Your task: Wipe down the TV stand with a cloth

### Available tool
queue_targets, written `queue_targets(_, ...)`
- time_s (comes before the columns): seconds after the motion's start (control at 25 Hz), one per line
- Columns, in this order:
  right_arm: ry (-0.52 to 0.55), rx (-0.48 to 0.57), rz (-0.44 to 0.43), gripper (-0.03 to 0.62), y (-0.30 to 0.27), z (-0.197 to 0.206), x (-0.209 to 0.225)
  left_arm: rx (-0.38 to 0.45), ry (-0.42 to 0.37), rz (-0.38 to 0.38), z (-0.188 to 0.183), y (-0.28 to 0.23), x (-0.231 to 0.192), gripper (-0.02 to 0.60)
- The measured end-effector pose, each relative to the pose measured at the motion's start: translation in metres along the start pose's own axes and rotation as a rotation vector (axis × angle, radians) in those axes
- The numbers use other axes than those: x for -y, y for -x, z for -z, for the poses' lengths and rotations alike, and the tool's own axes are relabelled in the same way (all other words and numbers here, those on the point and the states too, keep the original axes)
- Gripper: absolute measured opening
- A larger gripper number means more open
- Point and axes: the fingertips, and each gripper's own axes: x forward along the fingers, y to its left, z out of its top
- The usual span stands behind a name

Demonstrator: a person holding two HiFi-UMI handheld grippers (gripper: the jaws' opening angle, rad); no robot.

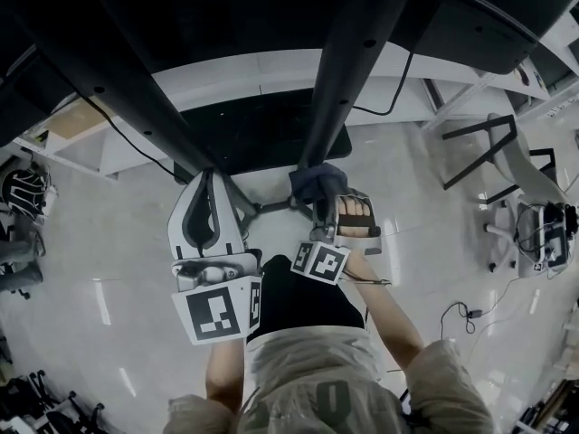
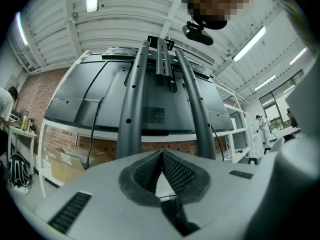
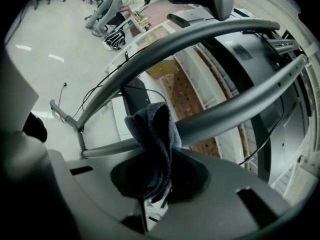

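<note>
Right gripper [image 3: 156, 186] clamps dark grey-blue bunched cloth [image 3: 151, 130], apparently touching grey tubular metal TV stand leg [image 3: 225, 113]. Left gripper [image 2: 161, 173] jaws together, empty. Keep cloth pressed on leg, stroke along its length, firm grip

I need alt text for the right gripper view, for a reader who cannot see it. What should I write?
The right hand-held gripper is shut on a bunched dark cloth, held up in front of a grey tube of the TV stand. Behind are the television's back and a pale floor.
</note>
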Motion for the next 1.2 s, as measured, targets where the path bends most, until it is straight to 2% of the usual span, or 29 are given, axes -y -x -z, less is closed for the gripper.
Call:
queue_targets(0.16,0.021,-0.013,-0.022,0.058,-0.015,0.012,-0.037,0.008,-0.001,-0.005,0.023,0.002,-0.003,0.015)
queue_targets(0.32,0.021,-0.024,-0.030,0.058,-0.022,0.016,-0.053,0.011,0.000,0.006,0.033,-0.001,0.000,0.015)
queue_targets(0.44,0.019,-0.027,-0.031,0.058,-0.018,0.014,-0.045,0.017,-0.001,0.019,0.023,-0.005,0.004,0.015)
queue_targets(0.56,-0.052,-0.019,-0.026,0.058,0.006,0.005,-0.005,0.012,0.002,0.028,-0.006,-0.014,0.005,0.015)
queue_targets(0.64,-0.183,0.008,-0.027,0.058,0.031,-0.009,0.046,0.013,0.008,0.028,-0.039,-0.021,0.007,0.015)
queue_targets(0.76,-0.482,0.107,-0.028,0.058,0.075,-0.040,0.151,0.036,0.010,0.033,-0.107,-0.034,0.013,0.015)
queue_targets(0.84,-0.685,0.238,-0.029,0.058,0.110,-0.068,0.228,0.065,0.009,0.041,-0.157,-0.039,0.016,0.015)
queue_targets(0.96,-0.940,0.505,0.002,0.059,0.166,-0.108,0.331,0.137,-0.008,0.044,-0.222,-0.037,0.021,0.015)
queue_targets(1.08,-1.105,0.653,0.046,0.060,0.206,-0.117,0.388,0.186,-0.014,0.040,-0.253,-0.031,0.026,0.015)
queue_targets(1.2,-1.231,0.713,0.010,0.058,0.226,-0.120,0.397,0.167,0.021,0.047,-0.254,-0.023,0.032,0.015)
